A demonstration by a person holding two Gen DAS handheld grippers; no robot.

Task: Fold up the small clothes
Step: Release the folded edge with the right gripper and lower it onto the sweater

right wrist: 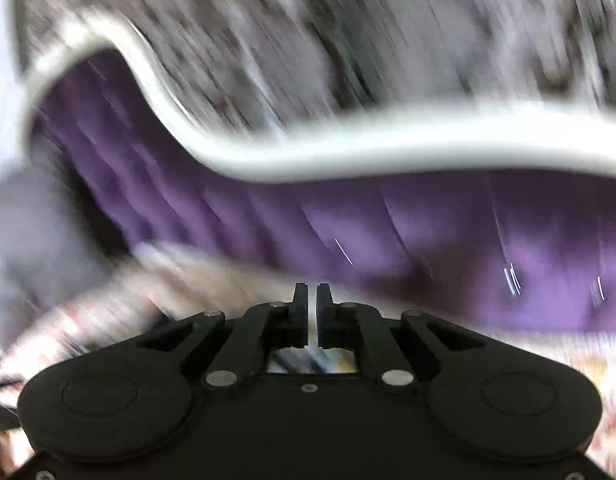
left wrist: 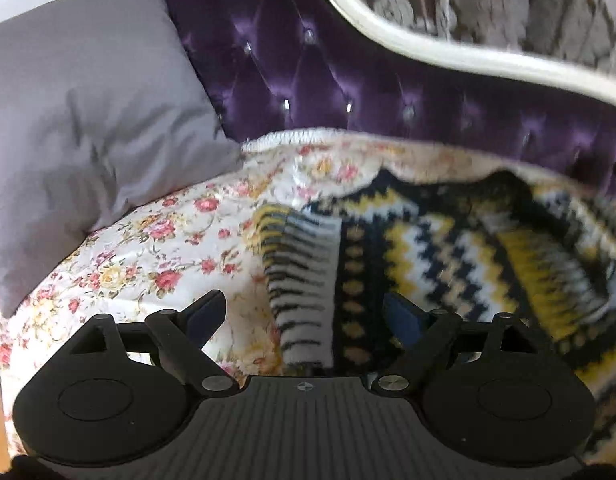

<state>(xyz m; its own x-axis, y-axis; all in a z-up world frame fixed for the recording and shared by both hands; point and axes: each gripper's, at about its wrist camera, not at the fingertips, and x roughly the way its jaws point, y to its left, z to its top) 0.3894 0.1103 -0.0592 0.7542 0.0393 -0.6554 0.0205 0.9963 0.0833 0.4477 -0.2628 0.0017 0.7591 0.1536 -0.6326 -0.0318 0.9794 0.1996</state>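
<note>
A small knitted sweater [left wrist: 440,256] with yellow, white and black zigzag bands lies on the floral bedspread [left wrist: 155,248]. Its striped sleeve [left wrist: 299,280] is folded over towards the left. My left gripper [left wrist: 305,316] is open just above the sweater's near edge, with the sleeve between its fingers. My right gripper [right wrist: 312,300] has its jaws nearly together, pointing at the headboard; that view is heavily blurred. A patch of patterned cloth [right wrist: 312,362] shows under the jaws, but I cannot tell whether it is held.
A grey pillow [left wrist: 75,120] leans at the left against the purple tufted headboard [left wrist: 348,80] with its white curved frame [left wrist: 428,48]. The headboard [right wrist: 428,232] fills the right wrist view. Patterned wallpaper is behind.
</note>
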